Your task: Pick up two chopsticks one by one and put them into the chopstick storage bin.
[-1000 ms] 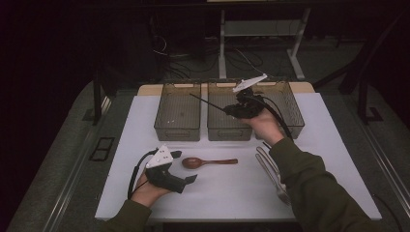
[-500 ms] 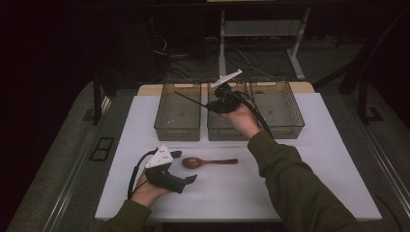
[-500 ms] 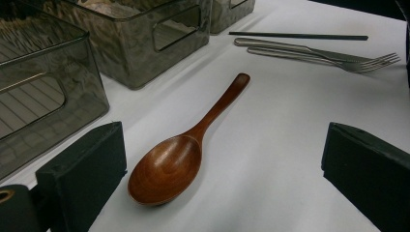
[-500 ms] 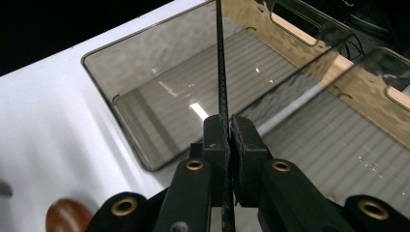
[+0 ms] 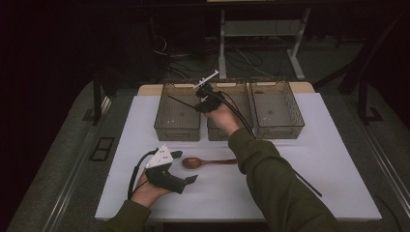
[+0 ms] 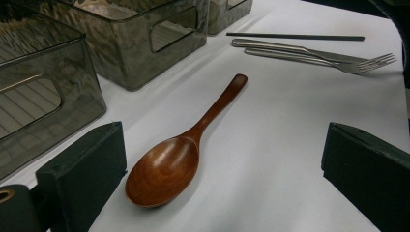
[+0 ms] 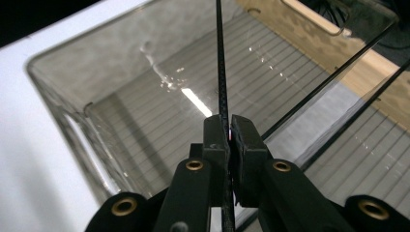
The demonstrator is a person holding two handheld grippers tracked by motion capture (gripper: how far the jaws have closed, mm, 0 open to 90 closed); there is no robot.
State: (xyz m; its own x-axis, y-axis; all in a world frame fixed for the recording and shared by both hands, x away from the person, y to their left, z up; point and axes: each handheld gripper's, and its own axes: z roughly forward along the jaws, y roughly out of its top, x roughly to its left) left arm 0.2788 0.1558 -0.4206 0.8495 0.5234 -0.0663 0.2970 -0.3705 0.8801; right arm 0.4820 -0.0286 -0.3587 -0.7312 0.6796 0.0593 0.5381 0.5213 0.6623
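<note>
Right gripper held high over the bins at the far side of the table, forearm stretched forward from the near edge, sleeve crossing the white mat. Jaws pinched tight on a thin black chopstick; in the right gripper view the pads meet on the stick, which runs straight up away from them. In the high view the stick slants out from the gripper toward the left bin, its free end above that bin's open top. The gripper itself sits about over the wall between the left bin and the middle bin. Right bin stands apart to the side.

Left gripper rests low on the mat near the front edge, hand under it, jaws spread wide and holding nothing. Wooden spoon lies flat just past its jaws, bowl toward them; the left gripper view shows the spoon between the two pads without contact. Beyond it lie a fork and another black chopstick.

Against the earlier frames: right hand has travelled leftward along the bin row, from the middle-to-right bin area to the left-middle divide, slightly lower. Same grip on the stick. Left hand and spoon unchanged.
</note>
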